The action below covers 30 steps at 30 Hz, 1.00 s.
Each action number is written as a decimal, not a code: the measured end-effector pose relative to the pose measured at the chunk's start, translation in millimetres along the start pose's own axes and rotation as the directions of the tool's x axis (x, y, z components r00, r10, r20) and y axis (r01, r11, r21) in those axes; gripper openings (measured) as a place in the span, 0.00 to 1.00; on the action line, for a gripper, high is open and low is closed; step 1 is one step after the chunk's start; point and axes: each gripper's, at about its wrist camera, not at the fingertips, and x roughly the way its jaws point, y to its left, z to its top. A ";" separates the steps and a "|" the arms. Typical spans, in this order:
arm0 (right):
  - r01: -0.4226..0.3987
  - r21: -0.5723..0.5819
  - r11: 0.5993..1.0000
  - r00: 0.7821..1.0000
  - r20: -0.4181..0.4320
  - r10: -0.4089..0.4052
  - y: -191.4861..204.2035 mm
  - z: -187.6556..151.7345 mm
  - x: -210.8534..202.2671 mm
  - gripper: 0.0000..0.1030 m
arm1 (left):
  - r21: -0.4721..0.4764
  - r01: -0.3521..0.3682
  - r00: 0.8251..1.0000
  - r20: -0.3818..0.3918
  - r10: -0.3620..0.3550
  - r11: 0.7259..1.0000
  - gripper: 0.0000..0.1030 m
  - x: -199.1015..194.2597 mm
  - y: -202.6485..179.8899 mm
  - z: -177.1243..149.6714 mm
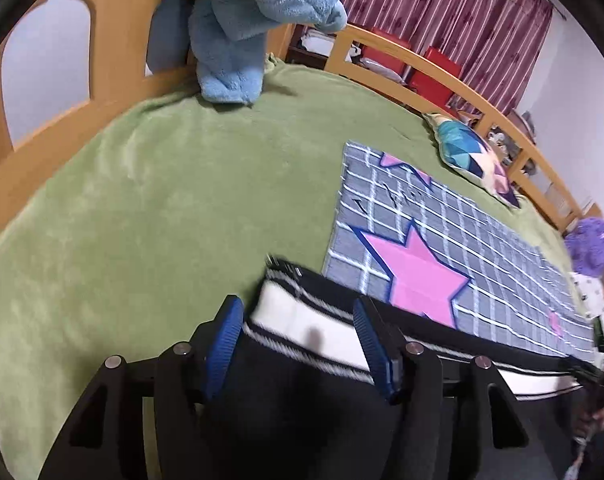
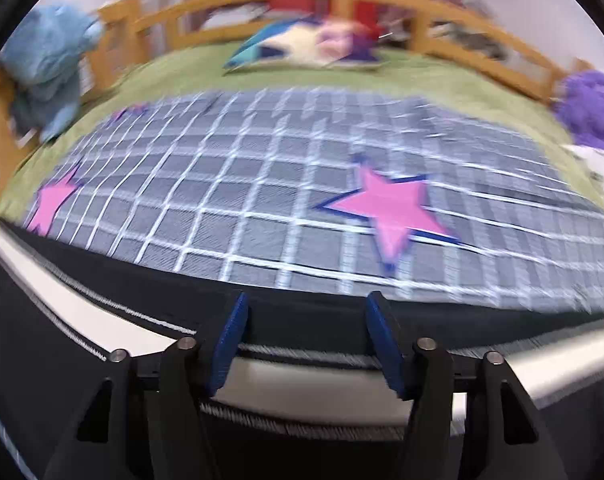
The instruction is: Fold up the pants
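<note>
Black pants with a white stripe edged in thin grey-white lines (image 1: 302,324) lie at the near edge of a green bed cover, stretched toward the right. My left gripper (image 1: 297,320) is open, its blue pads on either side of the stripe near the pants' left end, with black cloth between the fingers. My right gripper (image 2: 306,312) is open too, low over the same pants (image 2: 310,380), whose stripe runs across under its fingers. The right wrist view is motion-blurred.
A grey checked mat with pink stars (image 1: 442,240) lies beyond the pants. A blue plush garment (image 1: 241,32) hangs on the wooden bed frame (image 1: 101,92). A patterned pillow (image 1: 474,156) and a purple plush (image 1: 590,244) sit along the far rail.
</note>
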 end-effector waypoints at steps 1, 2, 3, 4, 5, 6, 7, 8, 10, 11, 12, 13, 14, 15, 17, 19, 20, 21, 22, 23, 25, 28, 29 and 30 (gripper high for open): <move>-0.033 -0.027 0.999 0.999 -0.042 0.032 1.5 2.1 8.9 0.62 | -0.003 0.005 1.000 -0.009 -0.005 1.000 0.54 -1.8 -1.9 -4.6; -0.058 -0.054 0.997 0.996 -0.076 0.054 3.8 2.8 15.6 0.61 | -0.005 0.008 1.000 -0.019 -0.008 1.000 0.54 -2.9 -2.7 -8.5; -0.057 -0.097 0.994 0.994 -0.094 0.048 7.4 2.3 20.1 0.59 | -0.003 0.006 1.000 -0.027 -0.006 1.000 0.54 -4.4 -3.7 -13.3; -0.053 -0.138 0.989 0.996 -0.084 0.042 10.4 0.8 19.4 0.49 | 0.000 0.003 1.000 -0.031 -0.003 1.000 0.54 -4.4 -4.9 -16.3; -0.067 -0.176 0.982 0.995 -0.083 0.053 13.4 -0.3 18.2 0.31 | 0.005 -0.001 0.999 -0.036 0.001 1.000 0.54 -5.5 -6.4 -20.8; -0.081 -0.212 0.974 0.993 -0.097 0.061 16.3 -0.8 17.8 0.17 | 0.010 -0.004 0.999 -0.044 0.005 1.000 0.54 -6.3 -7.6 -24.7; -0.075 -0.232 0.970 0.993 -0.106 0.051 18.4 -0.7 17.3 0.07 | 0.012 -0.006 0.999 -0.049 0.006 1.000 0.54 -7.4 -8.6 -28.5; -0.065 -0.249 0.966 0.993 -0.111 0.038 20.5 -0.3 16.2 0.05 | 0.012 -0.007 0.999 -0.054 0.008 1.000 0.54 -8.1 -9.7 -31.8; -0.026 -0.308 0.951 0.996 -0.085 0.000 28.7 -2.7 11.1 0.03 | 0.007 -0.008 0.998 -0.066 0.008 1.000 0.54 -11.2 -11.1 -38.0; -0.010 -0.314 0.949 0.998 -0.061 -0.010 30.0 -2.1 6.6 0.03 | 0.006 -0.008 0.998 -0.069 0.009 1.000 0.54 -13.9 -11.8 -40.7; -0.006 -0.296 0.955 1.000 -0.031 -0.003 27.8 0.1 0.1 0.03 | 0.007 -0.010 0.998 -0.068 0.010 1.000 0.54 -17.8 -12.1 -42.8; -0.010 -0.278 0.961 1.000 -0.006 0.008 26.9 1.2 -6.5 0.03 | 0.008 -0.014 0.998 -0.063 0.014 1.000 0.54 -21.9 -11.8 -44.2; -0.022 -0.254 0.967 1.000 0.016 0.027 23.3 4.2 -12.1 0.03 | 0.008 -0.020 0.998 -0.057 0.020 1.000 0.54 -26.7 -11.5 -46.1; -0.036 -0.228 0.973 0.999 0.031 0.044 19.3 8.0 -15.3 0.03 | 0.008 -0.024 0.998 -0.053 0.024 1.000 0.54 -30.0 -11.0 -47.6; -0.038 -0.203 0.978 0.999 0.031 0.045 15.0 9.6 -7.9 0.03 | 0.006 -0.035 0.998 -0.045 0.035 0.999 0.54 -36.9 -9.0 -50.9; -0.016 -0.201 0.979 1.000 -0.010 0.015 18.5 4.0 13.7 0.04 | 0.003 -0.059 0.997 -0.043 0.059 0.998 0.54 -43.4 -5.5 -55.1; -0.006 -0.191 0.982 1.000 -0.020 0.002 20.3 0.2 22.0 0.06 | 0.001 -0.066 0.997 -0.050 0.066 0.998 0.54 -46.4 -3.4 -57.6; 0.004 -0.166 0.986 1.000 -0.009 -0.005 20.4 -2.4 24.3 0.07 | 0.000 -0.071 0.996 -0.061 0.071 0.998 0.54 -49.8 -0.5 -60.1; 0.009 -0.126 0.992 1.000 -0.009 -0.010 18.7 -0.9 22.2 0.09 | -0.001 -0.074 0.995 -0.068 0.074 0.997 0.54 -53.5 2.4 -62.7; 0.008 -0.103 0.995 1.000 -0.020 -0.010 17.3 0.6 20.4 0.13 | -0.004 -0.076 0.995 -0.071 0.076 0.997 0.54 -58.7 5.6 -66.5; 0.013 -0.032 0.999 1.000 -0.026 -0.014 13.6 1.7 9.1 0.22 | -0.014 -0.075 0.995 -0.067 0.074 0.997 0.55 -71.4 13.8 -74.7; 0.057 -0.021 0.998 0.998 0.018 -0.057 21.2 -8.6 -21.2 0.38 | -0.042 -0.104 0.993 -0.054 0.101 0.994 0.62 -86.7 25.9 -88.4; 0.068 -0.023 0.997 0.997 0.037 -0.068 25.0 -14.6 -32.3 0.45 | -0.057 -0.122 0.992 -0.044 0.120 0.991 0.63 -90.6 30.2 -93.1; 0.083 -0.026 0.996 0.995 0.056 -0.081 29.7 -21.6 -43.8 0.48 | -0.076 -0.120 0.992 -0.035 0.118 0.990 0.63 -93.4 35.1 -98.6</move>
